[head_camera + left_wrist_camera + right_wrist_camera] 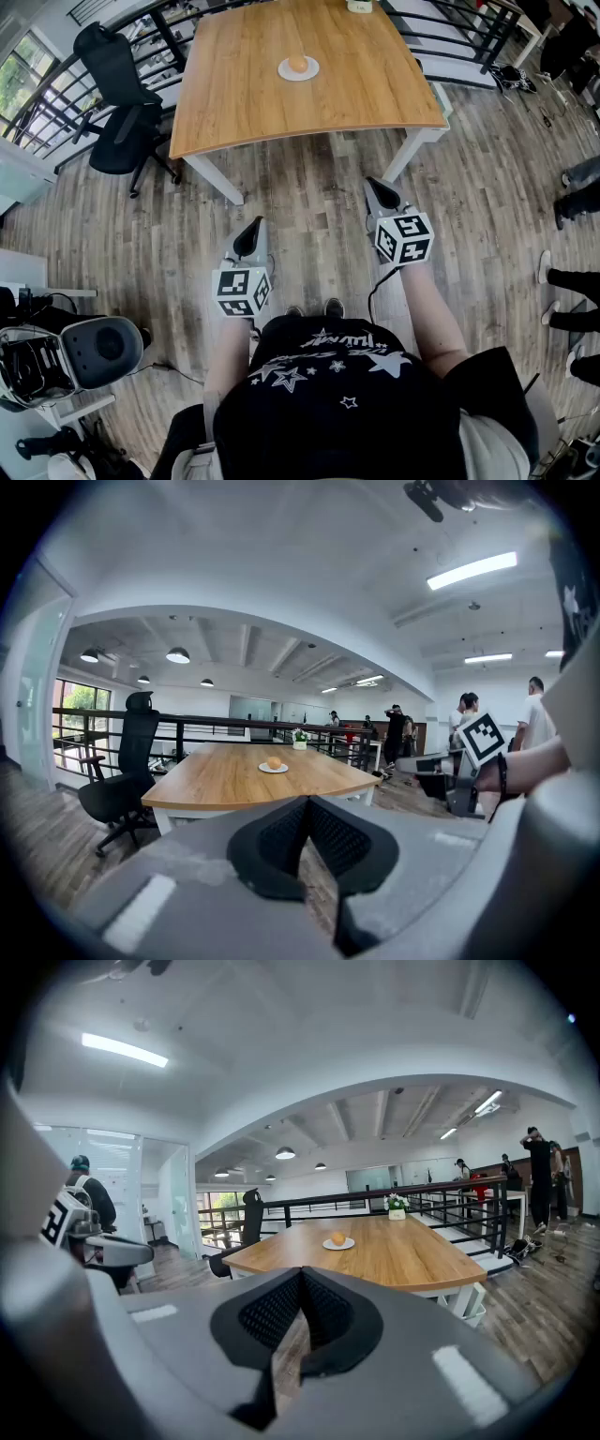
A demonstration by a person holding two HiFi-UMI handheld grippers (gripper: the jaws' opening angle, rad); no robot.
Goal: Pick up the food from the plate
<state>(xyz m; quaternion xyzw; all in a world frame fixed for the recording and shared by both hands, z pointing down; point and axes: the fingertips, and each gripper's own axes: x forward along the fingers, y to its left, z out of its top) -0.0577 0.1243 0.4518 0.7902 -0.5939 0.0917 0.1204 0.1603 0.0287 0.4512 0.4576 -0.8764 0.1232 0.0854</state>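
One table [244,103] on plank floor [309,197], at twelve o'clock, bears one plate [283,70] and one food [297,64]. The left gripper [258,223] and right gripper [370,183] are clenched, empty.

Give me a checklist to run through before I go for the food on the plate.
1. The food is on the plate: ok; it sits there on the table.
2. The left tool is empty: ok; jaws together, nothing between.
3. The right tool is empty: ok; jaws together, nothing between.
4. Jaws open for a grab: not ok; both shut.
5. Within reach: not ok; both tools hang over the floor, short of the table.
6. The chair is out of the way: ok; it stands by the table's left side.
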